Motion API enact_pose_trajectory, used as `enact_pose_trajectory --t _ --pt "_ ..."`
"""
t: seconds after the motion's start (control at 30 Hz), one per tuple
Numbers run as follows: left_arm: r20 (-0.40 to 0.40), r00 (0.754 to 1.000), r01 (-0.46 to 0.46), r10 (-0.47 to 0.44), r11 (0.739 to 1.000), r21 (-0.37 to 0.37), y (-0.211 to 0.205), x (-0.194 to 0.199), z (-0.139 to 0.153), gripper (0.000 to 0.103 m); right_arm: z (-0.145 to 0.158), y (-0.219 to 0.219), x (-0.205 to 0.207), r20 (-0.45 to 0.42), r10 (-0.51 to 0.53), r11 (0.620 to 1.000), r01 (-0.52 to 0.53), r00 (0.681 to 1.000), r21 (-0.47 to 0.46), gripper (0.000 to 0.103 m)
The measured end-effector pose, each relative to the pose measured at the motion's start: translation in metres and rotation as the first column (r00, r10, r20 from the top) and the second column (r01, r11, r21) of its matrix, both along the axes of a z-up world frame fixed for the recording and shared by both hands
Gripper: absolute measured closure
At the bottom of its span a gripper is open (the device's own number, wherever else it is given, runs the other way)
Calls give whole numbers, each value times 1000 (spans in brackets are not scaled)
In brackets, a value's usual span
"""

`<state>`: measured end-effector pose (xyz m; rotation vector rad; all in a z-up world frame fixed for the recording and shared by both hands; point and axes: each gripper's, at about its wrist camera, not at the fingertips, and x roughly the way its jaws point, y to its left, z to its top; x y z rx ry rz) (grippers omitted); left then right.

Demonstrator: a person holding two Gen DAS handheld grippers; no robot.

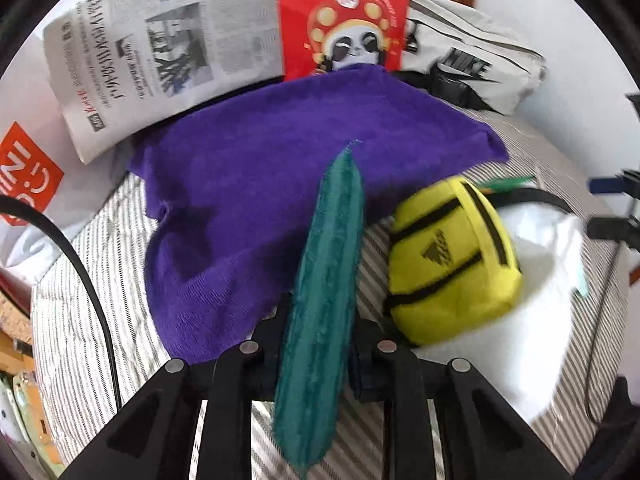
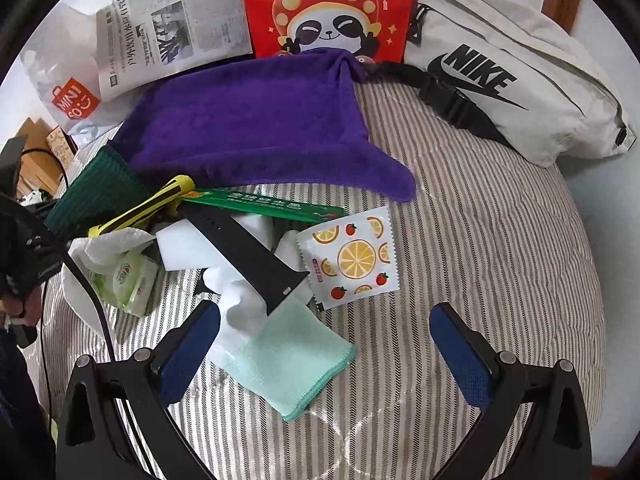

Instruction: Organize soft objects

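Note:
My left gripper (image 1: 320,316) is shut on a dark teal ribbed cloth (image 1: 332,248), which stands edge-on between its fingers above the purple towel (image 1: 248,168). That teal cloth (image 2: 96,196) also shows at the left of the right wrist view. A yellow pouch with black zips (image 1: 452,264) lies just right of it. My right gripper (image 2: 324,312) is open, its blue pads (image 2: 192,352) apart over a mint green cloth (image 2: 292,360). White tissue (image 2: 240,308) and a black watch strap (image 2: 248,256) lie just beyond that cloth.
The bed has a striped quilt (image 2: 480,240). On it lie a fruit-print sachet (image 2: 356,260), a green packet (image 2: 260,204), wet wipes (image 2: 128,280), a newspaper (image 2: 172,28), a red panda bag (image 2: 328,12), a white Nike waist bag (image 2: 500,76) and a Miniso bag (image 2: 76,100).

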<state>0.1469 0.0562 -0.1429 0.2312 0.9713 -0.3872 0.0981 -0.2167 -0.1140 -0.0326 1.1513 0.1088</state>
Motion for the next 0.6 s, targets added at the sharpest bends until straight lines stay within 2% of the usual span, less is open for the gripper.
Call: enact_pose_trajectory --t 0.07,0.17,0.23,0.37,0.53,0.6 --pt "-8 1000 -7 7 1000 -20 -1 0 0 83 0 -5 -2 10 0 1000 0 1000 2 1" --pt "8 1000 -23 23 1000 -8 -1 -6 0 84 0 -15 -3 20 -8 1000 7 1000 15 2" --pt "15 998 -56 56 998 6 1 -10 1 84 0 -21 -2 35 -15 1000 15 999 22 3" --pt "-1 993 -116 116 993 -29 16 -20 4 84 0 -23 0 57 -4 999 1 998 42 6" --pt "-38 981 -192 190 981 -35 34 -22 -2 84 0 -3 6 81 85 994 -90 993 61 8" --pt "-51 979 -202 199 977 -69 39 -21 -3 84 0 7 10 97 138 985 -147 986 92 12"
